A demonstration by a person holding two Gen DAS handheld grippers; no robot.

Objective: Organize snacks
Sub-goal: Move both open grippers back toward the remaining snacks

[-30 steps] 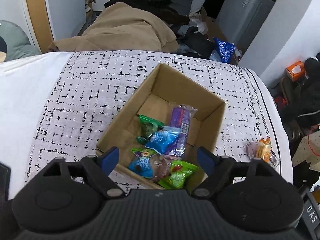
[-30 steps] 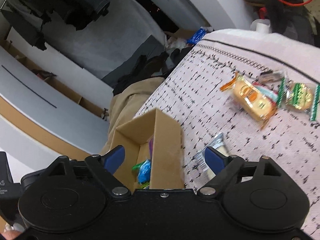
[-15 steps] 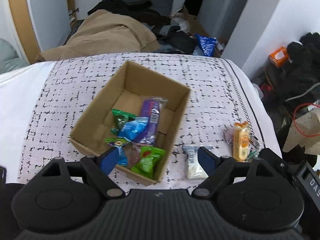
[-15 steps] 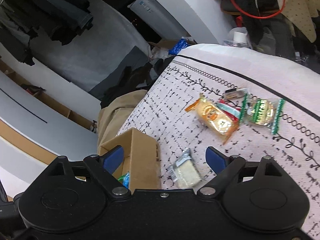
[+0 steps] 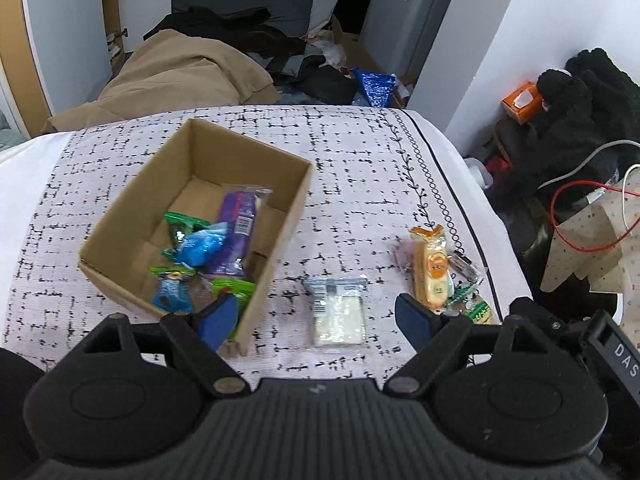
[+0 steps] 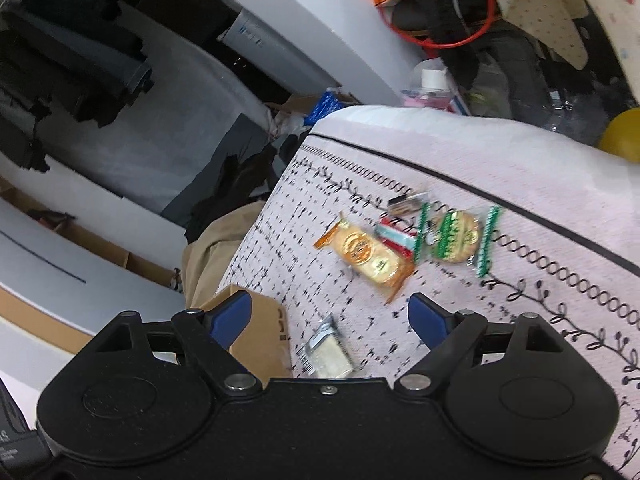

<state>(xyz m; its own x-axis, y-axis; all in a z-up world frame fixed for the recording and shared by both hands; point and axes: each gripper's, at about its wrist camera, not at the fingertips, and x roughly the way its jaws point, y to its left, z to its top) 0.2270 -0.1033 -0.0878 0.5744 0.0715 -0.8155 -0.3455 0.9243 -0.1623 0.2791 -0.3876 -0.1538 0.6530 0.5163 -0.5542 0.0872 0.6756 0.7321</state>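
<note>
An open cardboard box (image 5: 120, 216) sits on the patterned cloth (image 5: 360, 168) and holds several snack packets, among them a purple one (image 5: 236, 232) and a blue one (image 5: 200, 246). Right of the box lie a white packet (image 5: 339, 312), an orange cake packet (image 5: 431, 268) and a green-edged packet (image 5: 468, 300). My left gripper (image 5: 316, 318) hangs open above the white packet, empty. My right gripper (image 6: 330, 318) is open too, with the white packet (image 6: 326, 354) below it, the orange packet (image 6: 366, 254) and a green-striped biscuit packet (image 6: 456, 238) beyond, and the box corner (image 6: 260, 336) at left.
The cloth's black-lined edge (image 5: 464, 208) drops off to the right, where dark clothes (image 5: 580, 92), a red cable (image 5: 576, 216) and an orange box (image 5: 520, 100) crowd the floor. A tan blanket (image 5: 180, 72) lies behind the surface. A yellow ball (image 6: 622, 136) sits past the edge.
Both grippers have swung right, away from the box. The loose packets on the cloth have come into the left view, and the box has slid left in both views.
</note>
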